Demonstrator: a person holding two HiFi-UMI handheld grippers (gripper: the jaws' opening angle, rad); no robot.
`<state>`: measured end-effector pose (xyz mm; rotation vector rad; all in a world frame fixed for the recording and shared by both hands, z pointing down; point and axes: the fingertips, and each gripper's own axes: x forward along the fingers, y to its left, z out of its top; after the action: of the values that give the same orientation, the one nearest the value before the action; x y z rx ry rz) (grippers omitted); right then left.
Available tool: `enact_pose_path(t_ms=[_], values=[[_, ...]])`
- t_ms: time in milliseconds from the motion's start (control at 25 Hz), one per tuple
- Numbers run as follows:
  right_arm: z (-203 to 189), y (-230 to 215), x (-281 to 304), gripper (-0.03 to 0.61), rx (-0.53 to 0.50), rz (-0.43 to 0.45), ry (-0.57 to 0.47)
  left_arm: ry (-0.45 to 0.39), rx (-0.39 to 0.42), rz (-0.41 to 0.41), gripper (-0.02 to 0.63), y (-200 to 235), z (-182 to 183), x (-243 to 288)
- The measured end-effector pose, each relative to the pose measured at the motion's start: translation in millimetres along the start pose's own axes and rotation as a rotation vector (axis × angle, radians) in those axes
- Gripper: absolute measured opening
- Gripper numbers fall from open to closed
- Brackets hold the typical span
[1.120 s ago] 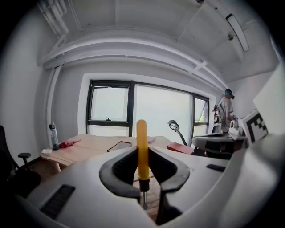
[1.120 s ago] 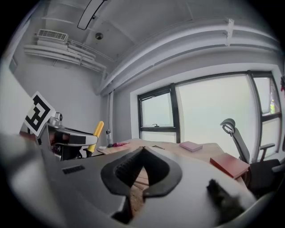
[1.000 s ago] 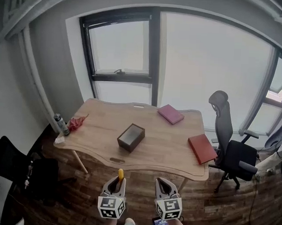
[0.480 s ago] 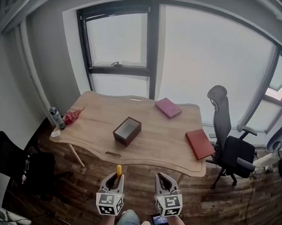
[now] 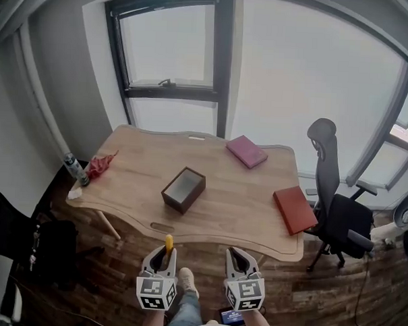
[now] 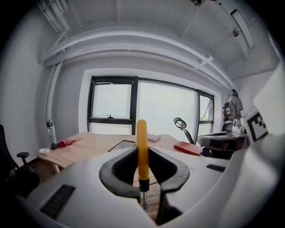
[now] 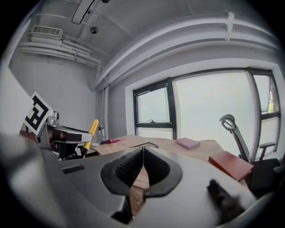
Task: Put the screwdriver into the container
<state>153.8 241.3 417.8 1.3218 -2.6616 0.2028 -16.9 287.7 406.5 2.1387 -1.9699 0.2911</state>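
Left gripper view: left gripper (image 6: 143, 171) clamps yellow screwdriver (image 6: 141, 147) upright.

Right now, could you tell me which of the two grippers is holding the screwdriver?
The left gripper: its jaws clamp the screwdriver by its yellow handle, while the right gripper has its jaws closed together on nothing.
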Motion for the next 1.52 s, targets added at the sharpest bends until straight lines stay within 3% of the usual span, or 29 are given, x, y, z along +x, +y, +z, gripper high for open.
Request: enact_pose_path(t_ms=[320, 560, 760, 1000, 1320, 1520], values=[[28, -22, 111, 0.032, -0.005, -0.036, 0.011, 0.004, 0.009, -0.054, 0.078, 53, 32, 105], [60, -35, 211, 0.032, -0.006, -0.07, 0.014, 0.007, -0.026, -0.13, 0.078, 108, 67, 191], [70, -49, 267, 0.032, -0.003, -0.114, 0.019, 0.009, -0.005, -0.139, 0.078, 146, 83, 245], [70, -51, 293, 0.032, -0.025, -0.132, 0.048, 0.032, -0.068, -0.152, 0.078, 163, 73, 282], [76, -61, 299, 0.032, -0.003, -0.157, 0.043, 0.019, -0.057, -0.207, 0.078, 151, 86, 293], [72, -64, 311, 0.032, 0.013, -0.141, 0.024, 0.007, -0.039, -0.192, 0.078, 157, 86, 306]])
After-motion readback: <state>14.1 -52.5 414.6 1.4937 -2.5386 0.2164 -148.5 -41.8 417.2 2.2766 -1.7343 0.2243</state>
